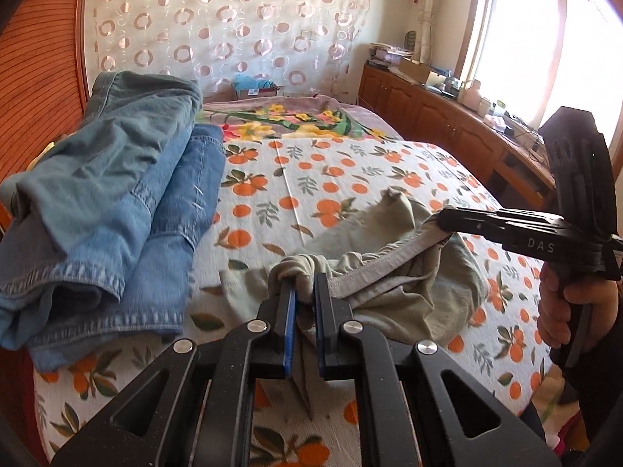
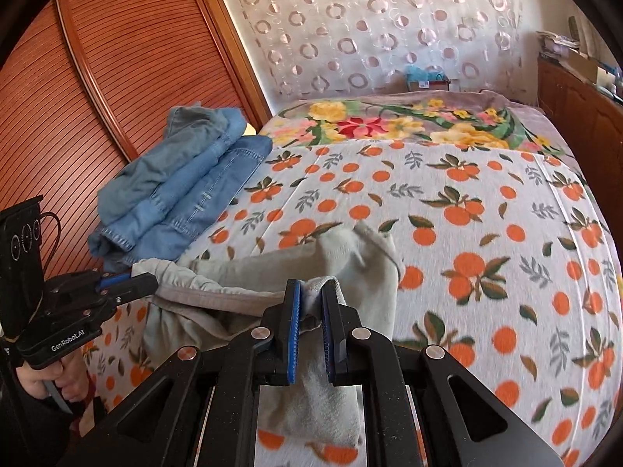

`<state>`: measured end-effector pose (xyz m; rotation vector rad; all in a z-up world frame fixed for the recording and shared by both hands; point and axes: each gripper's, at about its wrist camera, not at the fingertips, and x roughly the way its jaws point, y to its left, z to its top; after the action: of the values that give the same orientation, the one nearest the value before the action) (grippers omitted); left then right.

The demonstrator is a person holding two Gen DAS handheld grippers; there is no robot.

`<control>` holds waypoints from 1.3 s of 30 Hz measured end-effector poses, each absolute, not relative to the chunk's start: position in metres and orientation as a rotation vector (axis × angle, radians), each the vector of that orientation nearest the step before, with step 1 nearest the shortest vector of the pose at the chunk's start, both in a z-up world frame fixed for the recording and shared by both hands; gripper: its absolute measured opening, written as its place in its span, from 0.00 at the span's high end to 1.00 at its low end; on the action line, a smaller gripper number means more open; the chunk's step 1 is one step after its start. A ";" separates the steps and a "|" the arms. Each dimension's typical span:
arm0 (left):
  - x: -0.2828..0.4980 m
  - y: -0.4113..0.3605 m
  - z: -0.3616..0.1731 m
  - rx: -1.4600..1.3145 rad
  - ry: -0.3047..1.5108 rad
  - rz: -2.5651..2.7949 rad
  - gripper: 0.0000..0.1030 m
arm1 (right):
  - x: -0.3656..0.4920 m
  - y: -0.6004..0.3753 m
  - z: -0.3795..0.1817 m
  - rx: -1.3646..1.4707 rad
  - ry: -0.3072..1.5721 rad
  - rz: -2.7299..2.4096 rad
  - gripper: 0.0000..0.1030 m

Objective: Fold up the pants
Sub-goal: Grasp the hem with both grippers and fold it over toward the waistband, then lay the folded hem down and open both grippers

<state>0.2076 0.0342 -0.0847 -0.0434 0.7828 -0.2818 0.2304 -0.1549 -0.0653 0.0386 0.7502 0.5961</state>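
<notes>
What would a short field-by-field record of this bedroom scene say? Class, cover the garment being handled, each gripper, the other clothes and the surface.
garment: grey pants, held up by the waistband
left gripper: shut on the pants
right gripper: shut on the pants
other clothes: pile of jeans at the left side of the bed
surface: bed sheet printed with oranges
fold: not yet made

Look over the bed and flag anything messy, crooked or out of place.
The denim pile at the bed's left edge is loosely heaped, layers askew. The grey pants hang bunched between the left gripper and right gripper, not yet flat. Nothing looks spilled or damaged.
</notes>
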 end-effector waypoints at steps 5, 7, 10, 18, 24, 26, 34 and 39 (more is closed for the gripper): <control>0.218 0.036 -0.082 -0.052 0.784 -0.277 0.90 | 0.248 -0.156 -0.067 0.081 0.737 0.597 0.86; 0.220 0.039 -0.082 -0.067 0.794 -0.274 0.87 | 0.250 -0.155 -0.068 0.069 0.743 0.587 0.81; 0.218 0.045 -0.081 -0.090 0.799 -0.274 0.82 | 0.251 -0.155 -0.067 0.054 0.733 0.576 0.77; 0.193 0.048 -0.078 -0.093 0.764 -0.293 0.66 | 0.228 -0.163 -0.070 0.003 0.710 0.576 0.71; 0.198 0.038 -0.101 -0.074 0.821 -0.298 0.65 | 0.226 -0.156 -0.084 -0.042 0.742 0.589 0.71; 0.204 0.037 -0.107 -0.072 0.828 -0.292 0.65 | 0.232 -0.153 -0.086 -0.049 0.757 0.590 0.71; 0.230 0.037 -0.112 -0.051 0.824 -0.270 0.65 | 0.269 -0.146 -0.092 -0.062 0.805 0.581 0.68; 0.243 0.035 -0.109 -0.034 0.807 -0.283 0.71 | 0.276 -0.147 -0.096 -0.048 0.792 0.574 0.68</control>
<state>0.2432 0.0347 -0.1094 -0.0336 0.8069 -0.2831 0.2758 -0.1467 -0.0958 -0.0477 0.7920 0.5736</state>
